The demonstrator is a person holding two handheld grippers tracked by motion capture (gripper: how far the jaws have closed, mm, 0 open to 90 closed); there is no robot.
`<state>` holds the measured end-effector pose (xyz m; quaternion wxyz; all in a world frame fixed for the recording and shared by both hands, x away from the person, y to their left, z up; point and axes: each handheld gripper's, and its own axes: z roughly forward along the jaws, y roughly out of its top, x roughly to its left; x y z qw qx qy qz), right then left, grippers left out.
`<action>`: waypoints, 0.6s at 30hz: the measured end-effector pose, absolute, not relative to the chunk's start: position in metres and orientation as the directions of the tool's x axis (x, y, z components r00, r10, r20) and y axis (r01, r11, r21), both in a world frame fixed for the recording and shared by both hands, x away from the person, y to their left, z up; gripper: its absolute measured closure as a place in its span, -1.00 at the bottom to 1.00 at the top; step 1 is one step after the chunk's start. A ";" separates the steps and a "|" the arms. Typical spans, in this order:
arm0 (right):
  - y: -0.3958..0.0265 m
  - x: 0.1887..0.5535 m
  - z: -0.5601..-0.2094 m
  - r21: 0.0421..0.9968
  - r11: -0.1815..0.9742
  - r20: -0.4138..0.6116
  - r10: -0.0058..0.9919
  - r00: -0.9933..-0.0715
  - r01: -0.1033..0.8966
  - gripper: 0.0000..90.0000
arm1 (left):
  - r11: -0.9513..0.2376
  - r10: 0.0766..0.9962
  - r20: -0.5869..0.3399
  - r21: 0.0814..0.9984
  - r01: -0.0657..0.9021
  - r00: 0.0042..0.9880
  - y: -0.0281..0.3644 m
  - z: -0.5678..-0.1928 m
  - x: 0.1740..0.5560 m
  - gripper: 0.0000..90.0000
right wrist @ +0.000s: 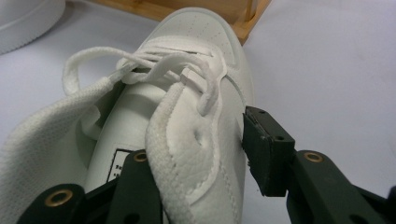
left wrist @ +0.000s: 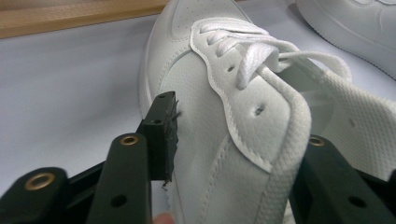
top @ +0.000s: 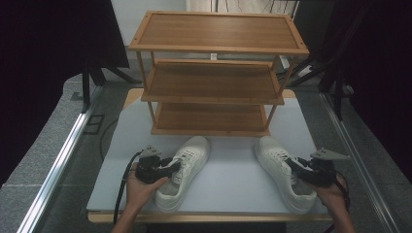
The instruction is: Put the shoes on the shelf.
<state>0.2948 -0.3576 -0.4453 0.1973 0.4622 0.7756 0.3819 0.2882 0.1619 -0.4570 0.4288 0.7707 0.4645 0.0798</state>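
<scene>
Two white lace-up sneakers lie on a pale board [top: 228, 167] in front of a bamboo shoe rack [top: 214, 31]. My left gripper [top: 177, 165] is at the left sneaker [top: 192, 153]. In the left gripper view its jaws [left wrist: 243, 140] straddle that sneaker's [left wrist: 205, 107] side wall, one pad [left wrist: 166, 135] right against the outside and the other jaw inside the collar, still wide apart. My right gripper [top: 291, 164] straddles the right sneaker's [top: 272, 155] side wall [right wrist: 187, 140] the same way [right wrist: 201, 154], outer pad [right wrist: 261, 149] close beside the leather.
The rack has three wooden shelves, all bare, with its foot just beyond the toes. The other sneaker shows at the edge of each gripper view [left wrist: 355, 23] [right wrist: 23, 18]. Metal rails [top: 63, 155] [top: 350, 145] run along both sides of the board.
</scene>
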 end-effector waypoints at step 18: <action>-0.358 0.297 -0.448 0.781 0.255 0.034 0.894 -0.446 0.571 0.83 | -0.200 0.827 -0.188 0.783 0.589 0.530 0.160 -0.458 0.281 0.81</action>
